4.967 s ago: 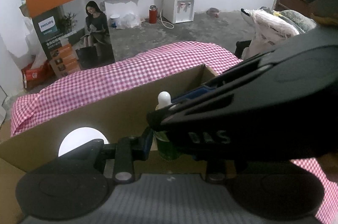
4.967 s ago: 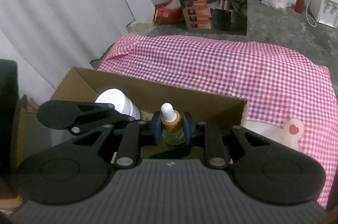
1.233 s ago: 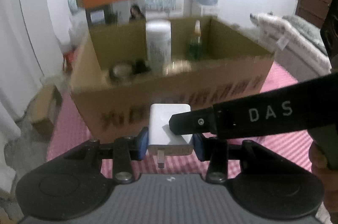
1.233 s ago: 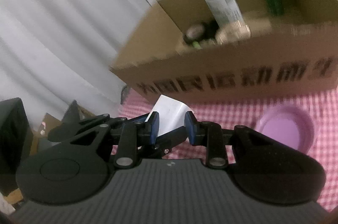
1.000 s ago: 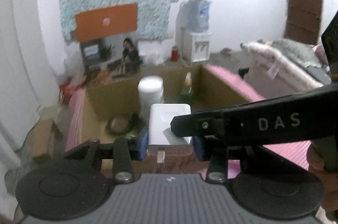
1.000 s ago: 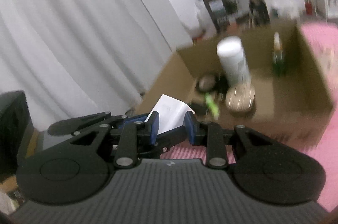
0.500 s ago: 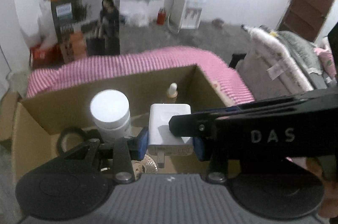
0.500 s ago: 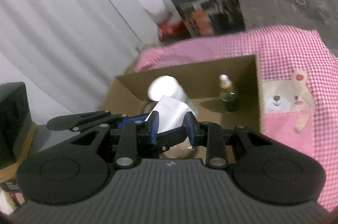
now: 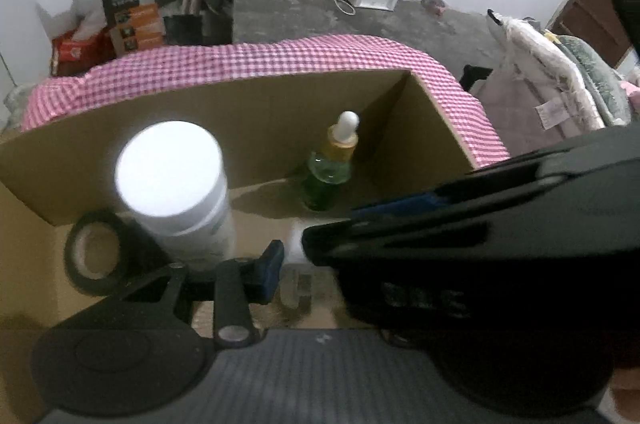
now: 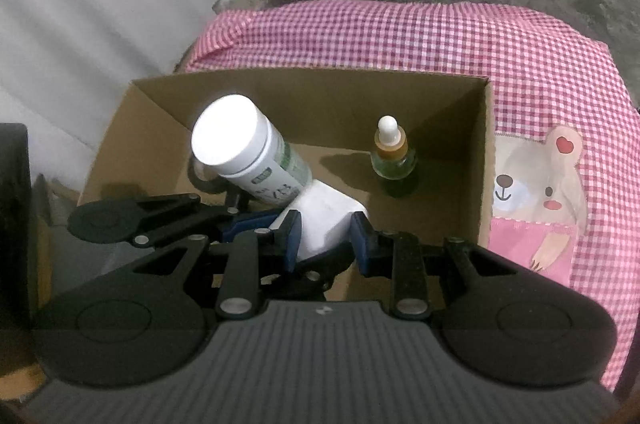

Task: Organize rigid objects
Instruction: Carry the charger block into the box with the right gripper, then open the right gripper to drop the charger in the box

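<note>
Both grippers are black plastic with blue pads [image 10: 291, 239], silver screws and a grey ribbed base. The right gripper [image 9: 460, 256] carries blurred white letters.

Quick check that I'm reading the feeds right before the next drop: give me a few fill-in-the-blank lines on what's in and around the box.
1. The dropper bottle stands upright in the far ___ corner of the cardboard box.
2. The roll of tape next to the white bottle is ___ in colour.
3. The animal printed on the checked cloth is a ___.

Missing words: right; black; bear.
</note>
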